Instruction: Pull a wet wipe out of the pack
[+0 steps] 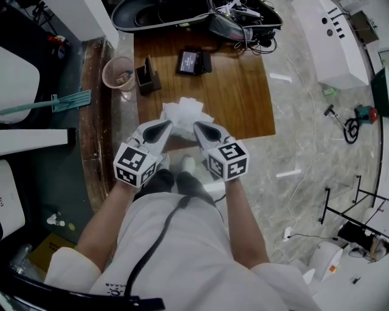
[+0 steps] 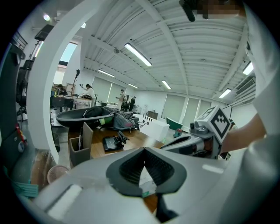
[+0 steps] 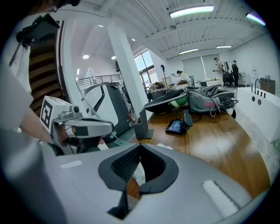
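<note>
A crumpled white wet wipe point(image 1: 182, 112) lies bunched over the wipe pack on the wooden table point(image 1: 240, 91), just ahead of both grippers. My left gripper point(image 1: 169, 125) is shut, its tips at the near left edge of the white bundle. Through its jaws in the left gripper view point(image 2: 144, 149) the white pack with green print point(image 2: 147, 186) shows below. My right gripper point(image 1: 197, 126) is shut too, its tips at the bundle's near right edge. In the right gripper view point(image 3: 140, 145) the same pack point(image 3: 138, 177) shows under the jaws. The pinch points themselves are hidden.
A dark pen holder point(image 1: 148, 78) and a pink basket point(image 1: 118, 71) stand at the table's far left. A small screen device point(image 1: 193, 61) lies behind the wipe, with a black bag point(image 1: 200, 15) at the far edge. Cables and stands litter the floor at the right.
</note>
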Demonstrator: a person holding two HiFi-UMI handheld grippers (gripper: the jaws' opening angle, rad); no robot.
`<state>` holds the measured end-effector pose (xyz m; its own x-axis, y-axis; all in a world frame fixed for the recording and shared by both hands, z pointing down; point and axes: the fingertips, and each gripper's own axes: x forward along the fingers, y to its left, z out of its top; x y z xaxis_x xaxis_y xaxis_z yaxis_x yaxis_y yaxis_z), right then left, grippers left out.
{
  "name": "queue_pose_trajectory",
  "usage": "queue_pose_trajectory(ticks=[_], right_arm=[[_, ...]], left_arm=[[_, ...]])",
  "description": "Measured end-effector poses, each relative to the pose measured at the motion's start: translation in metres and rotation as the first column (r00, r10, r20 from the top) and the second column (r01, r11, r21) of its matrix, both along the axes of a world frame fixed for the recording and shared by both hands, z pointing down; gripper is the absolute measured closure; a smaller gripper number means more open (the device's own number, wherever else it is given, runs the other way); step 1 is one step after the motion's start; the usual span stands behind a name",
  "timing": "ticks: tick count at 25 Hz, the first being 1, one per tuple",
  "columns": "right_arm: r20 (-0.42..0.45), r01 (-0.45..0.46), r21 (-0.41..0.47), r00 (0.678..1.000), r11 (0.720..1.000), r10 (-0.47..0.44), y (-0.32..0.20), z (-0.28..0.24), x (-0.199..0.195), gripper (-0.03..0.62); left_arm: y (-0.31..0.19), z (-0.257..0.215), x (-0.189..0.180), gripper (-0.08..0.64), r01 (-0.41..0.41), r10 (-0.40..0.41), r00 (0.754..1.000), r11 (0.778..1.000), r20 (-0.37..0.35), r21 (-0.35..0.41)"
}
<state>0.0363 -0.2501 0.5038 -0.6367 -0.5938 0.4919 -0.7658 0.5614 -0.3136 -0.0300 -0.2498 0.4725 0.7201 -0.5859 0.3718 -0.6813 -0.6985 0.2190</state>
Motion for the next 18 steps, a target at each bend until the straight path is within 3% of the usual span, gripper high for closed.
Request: queue_pose_trajectory(ticks=[18], right_arm=[[0.075,-0.038,0.117,0.997,0.992,0.029,0.002,-0.056,0.015,0.583]], left_arm=[[0.006,-0.023,0.009,0.552,0.009,-0.008,1.000,0.999,-0.009,0.045]])
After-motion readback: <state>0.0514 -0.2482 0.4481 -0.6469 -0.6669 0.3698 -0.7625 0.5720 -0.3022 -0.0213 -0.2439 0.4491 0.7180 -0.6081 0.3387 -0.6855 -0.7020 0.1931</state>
